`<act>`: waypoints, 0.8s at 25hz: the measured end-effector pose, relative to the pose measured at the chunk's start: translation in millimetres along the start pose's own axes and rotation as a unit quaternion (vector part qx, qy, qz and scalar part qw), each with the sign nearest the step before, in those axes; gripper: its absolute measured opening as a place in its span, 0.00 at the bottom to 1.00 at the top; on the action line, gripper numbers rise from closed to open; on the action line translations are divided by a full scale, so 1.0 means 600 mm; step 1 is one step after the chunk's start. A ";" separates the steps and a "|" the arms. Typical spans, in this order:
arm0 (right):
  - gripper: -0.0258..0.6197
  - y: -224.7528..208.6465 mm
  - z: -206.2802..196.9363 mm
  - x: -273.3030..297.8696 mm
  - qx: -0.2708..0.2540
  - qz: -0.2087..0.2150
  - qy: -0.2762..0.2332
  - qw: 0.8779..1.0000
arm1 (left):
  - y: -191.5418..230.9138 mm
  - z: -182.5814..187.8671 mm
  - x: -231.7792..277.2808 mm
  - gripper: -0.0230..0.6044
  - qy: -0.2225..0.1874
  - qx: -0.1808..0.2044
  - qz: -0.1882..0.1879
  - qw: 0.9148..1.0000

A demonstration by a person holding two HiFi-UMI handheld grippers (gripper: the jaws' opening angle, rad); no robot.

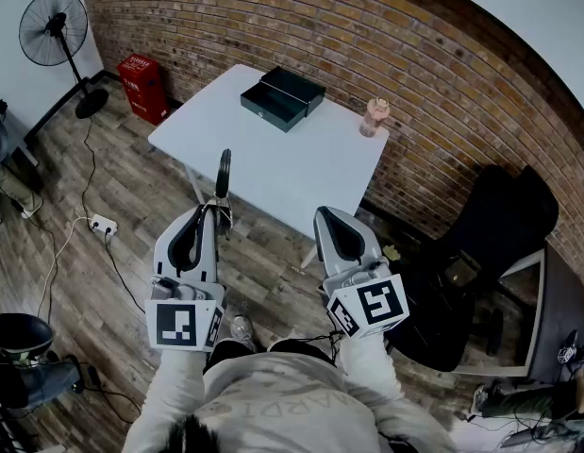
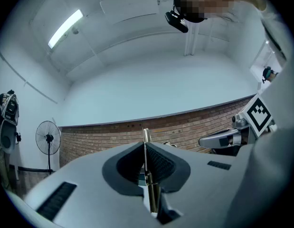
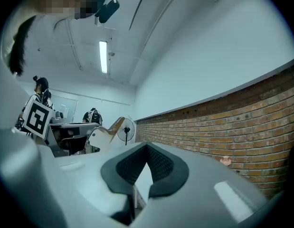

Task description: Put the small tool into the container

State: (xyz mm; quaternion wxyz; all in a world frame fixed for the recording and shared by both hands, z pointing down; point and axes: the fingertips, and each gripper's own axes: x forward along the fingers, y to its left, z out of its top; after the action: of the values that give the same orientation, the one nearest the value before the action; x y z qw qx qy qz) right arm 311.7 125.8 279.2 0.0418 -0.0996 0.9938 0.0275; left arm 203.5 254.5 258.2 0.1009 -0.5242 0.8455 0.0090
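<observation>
**Small tool (image 1: 223, 173) clamped in the left gripper (image 1: 216, 208), container (image 1: 282, 97) way over on the table (image 1: 273, 163)**

In the left gripper view the jaws are squeezed shut on the small tool (image 2: 146, 136). It's a thin brassy strip running up between the ribbed pads (image 2: 161, 163) and poking out past the tips. In the head view its dark end sticks up from the jaws, just left of centre. The right gripper (image 1: 325, 217) sits beside it, lower centre. Its own view shows the tips pinched together with nothing in them.

Both grippers hang in the air short of the white table, which fills the upper middle of the head view. The container is a dark box with its lid flipped open. It sits toward the table's far edge, well apart from the tool. A pinkish cup (image 1: 375, 116), or maybe a bottle, stands near the table's right corner.

Room-wise there's a wood-plank floor (image 1: 122, 173) and a brick wall (image 1: 414, 26) across the top. A standing fan (image 1: 54, 28) is upper left, with a red box (image 1: 141, 83) near it against the wall. A white power strip (image 1: 103, 225) lies on the floor at left, and a black office chair (image 1: 504, 243) is at right.

The inside of the container is just dark. The tool's lower end disappears inside the gripper body, and the person's arms are cut off by the bottom edge.
</observation>
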 end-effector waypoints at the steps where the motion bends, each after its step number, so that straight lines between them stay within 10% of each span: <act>1: 0.06 -0.002 -0.001 0.003 0.000 -0.001 0.001 1.000 | 0.001 -0.001 0.003 0.05 0.000 0.000 0.000 1.000; 20: 0.06 -0.023 -0.022 0.119 0.012 -0.034 -0.003 0.999 | 0.086 -0.032 0.091 0.05 0.001 -0.009 -0.022 1.000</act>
State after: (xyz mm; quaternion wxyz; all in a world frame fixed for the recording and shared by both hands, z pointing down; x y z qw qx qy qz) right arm 243.9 97.3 285.4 0.0469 -0.1330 0.9899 0.0147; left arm 130.9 227.1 262.1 0.0958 -0.5433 0.8339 0.0140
